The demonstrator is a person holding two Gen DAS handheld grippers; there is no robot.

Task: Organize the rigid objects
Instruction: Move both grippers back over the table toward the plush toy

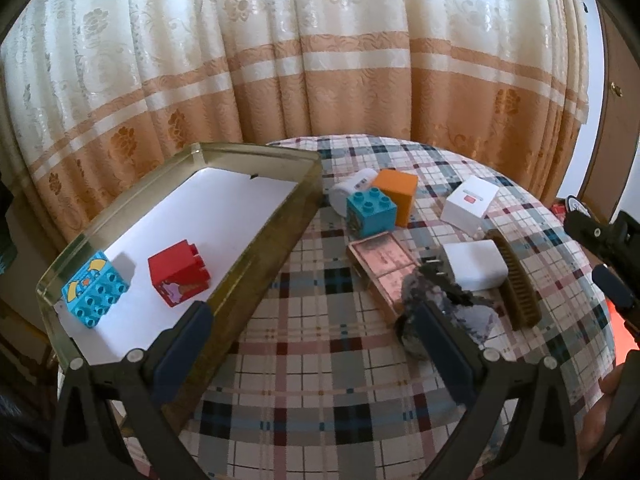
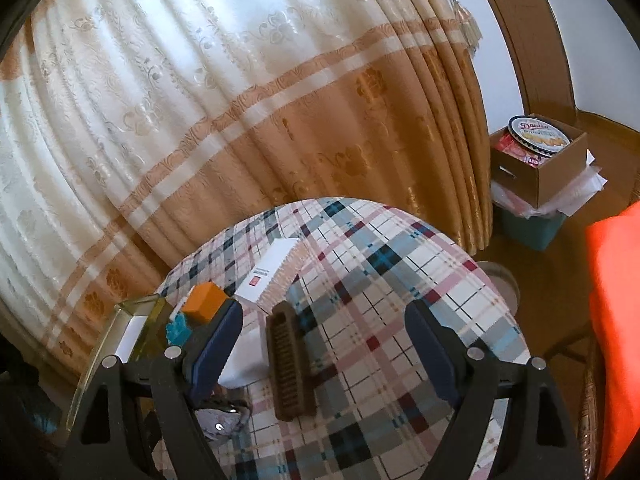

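On the plaid tablecloth, just right of the clear tray, we see the loose pieces in one cluster: a teal block touching an orange block, a white roll behind them, a white box with a small red label too small for us to read, a pinkish flat box, a white charger, a grey crumpled lump and a brown comb. Inside the tray, on its white floor, a red block and a teal studded block sit near its closest end; the rest of the floor lies bare.

Our left gripper hangs with jaws spread wide and nothing between them, one finger over the tray's near wall, the other beside the grey lump. Our right gripper is likewise wide apart and empty, with the comb lying on the cloth between its fingers. Right of the comb the cloth runs free to the table's rounded edge.

Behind the tray hangs a cream and orange curtain. Beyond the table's far edge a cardboard box holds a tin reading "Danisa".
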